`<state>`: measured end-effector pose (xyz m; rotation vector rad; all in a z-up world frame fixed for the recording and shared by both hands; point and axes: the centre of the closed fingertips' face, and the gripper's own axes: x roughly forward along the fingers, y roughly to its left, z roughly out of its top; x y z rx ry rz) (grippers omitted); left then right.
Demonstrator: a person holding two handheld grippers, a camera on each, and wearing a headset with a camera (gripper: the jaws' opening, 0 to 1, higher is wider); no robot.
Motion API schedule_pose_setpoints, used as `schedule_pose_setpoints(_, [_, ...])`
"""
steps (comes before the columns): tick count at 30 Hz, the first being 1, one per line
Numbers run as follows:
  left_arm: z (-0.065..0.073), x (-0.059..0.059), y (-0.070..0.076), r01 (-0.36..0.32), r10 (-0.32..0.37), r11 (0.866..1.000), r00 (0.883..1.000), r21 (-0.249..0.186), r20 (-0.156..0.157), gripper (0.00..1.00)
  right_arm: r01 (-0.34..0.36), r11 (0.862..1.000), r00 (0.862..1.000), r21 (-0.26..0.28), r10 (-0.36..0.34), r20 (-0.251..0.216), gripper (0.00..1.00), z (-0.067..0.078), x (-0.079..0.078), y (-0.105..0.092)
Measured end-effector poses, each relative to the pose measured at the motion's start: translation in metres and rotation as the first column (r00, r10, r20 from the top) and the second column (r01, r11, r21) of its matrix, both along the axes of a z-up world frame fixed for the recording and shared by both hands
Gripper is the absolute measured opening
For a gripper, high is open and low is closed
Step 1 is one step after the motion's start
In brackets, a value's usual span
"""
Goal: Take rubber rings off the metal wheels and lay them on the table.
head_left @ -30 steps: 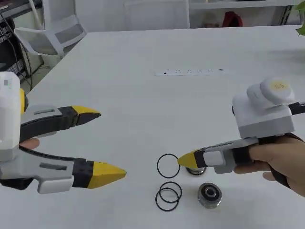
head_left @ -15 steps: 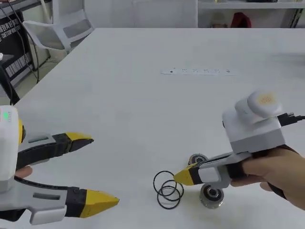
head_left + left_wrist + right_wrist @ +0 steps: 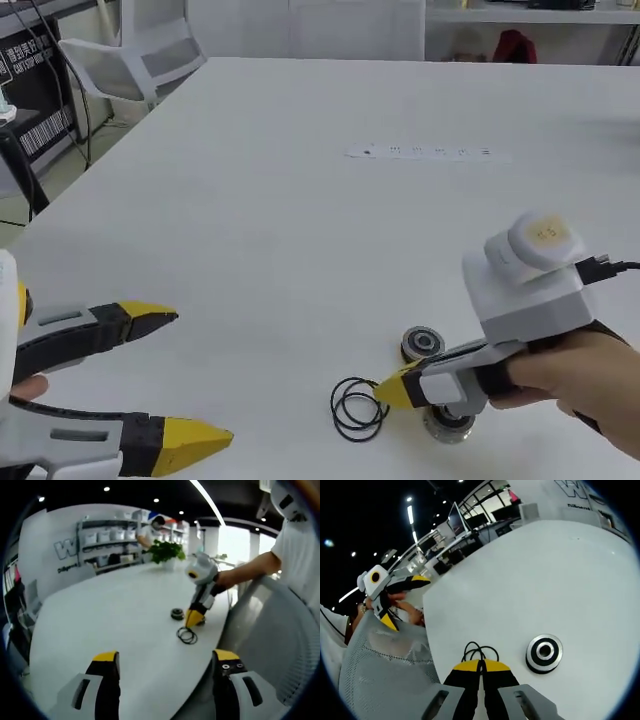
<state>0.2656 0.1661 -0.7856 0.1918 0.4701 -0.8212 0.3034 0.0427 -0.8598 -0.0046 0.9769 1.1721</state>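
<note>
Three thin black rubber rings (image 3: 357, 405) lie overlapping on the white table (image 3: 300, 230). My right gripper (image 3: 385, 390) is shut, and its yellow tips pinch the edge of one ring (image 3: 480, 651). One metal wheel (image 3: 422, 343) lies flat just behind the gripper, also seen in the right gripper view (image 3: 544, 653). A second wheel (image 3: 447, 420) is partly hidden under the gripper body. My left gripper (image 3: 190, 375) hovers wide open at the near left with nothing between its jaws. In its own view (image 3: 165, 657) it faces the rings (image 3: 186, 635) and the right gripper (image 3: 195, 617).
A white power strip (image 3: 420, 152) lies farther back on the table. A white chair (image 3: 130, 55) stands beyond the far left corner. A grey mesh chair (image 3: 270, 630) is beside the near table edge. A potted plant (image 3: 165, 552) sits at the far end.
The right gripper has carried the separate ring toward me, from beside the far wheel onto the other two rings. The left gripper has sunk lower in view; the camera has tilted.
</note>
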Motion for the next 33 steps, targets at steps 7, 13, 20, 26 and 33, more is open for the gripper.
schedule_pose_setpoints(7, [0.002, -0.003, -0.002, -0.004, 0.004, 1.0, 1.0, 0.003, -0.002, 0.76, -0.012, 1.0, 1.0, -0.022, 0.012, 0.02, 0.0, -0.002, 0.001, -0.002])
schedule_pose_setpoints(13, [0.004, -0.003, -0.004, -0.003, 0.003, 1.0, 1.0, 0.007, 0.0, 0.76, -0.004, 1.0, 1.0, -0.022, 0.005, 0.028, 0.0, -0.001, 0.004, -0.003])
schedule_pose_setpoints(20, [0.004, -0.003, -0.007, 0.004, -0.004, 1.0, 1.0, 0.006, -0.002, 0.76, 0.008, 1.0, 0.999, -0.026, -0.007, 0.047, 0.0, -0.001, 0.008, -0.005])
schedule_pose_setpoints(26, [0.003, -0.004, -0.005, 0.003, -0.003, 1.0, 1.0, 0.012, -0.007, 0.76, 0.002, 1.0, 0.999, -0.023, -0.001, 0.044, 0.03, -0.001, 0.007, -0.005])
schedule_pose_setpoints(33, [0.002, -0.004, -0.005, 0.001, 0.0, 1.0, 1.0, 0.014, -0.01, 0.76, 0.001, 1.0, 0.998, -0.028, 0.001, 0.069, 0.05, 0.0, 0.01, -0.006])
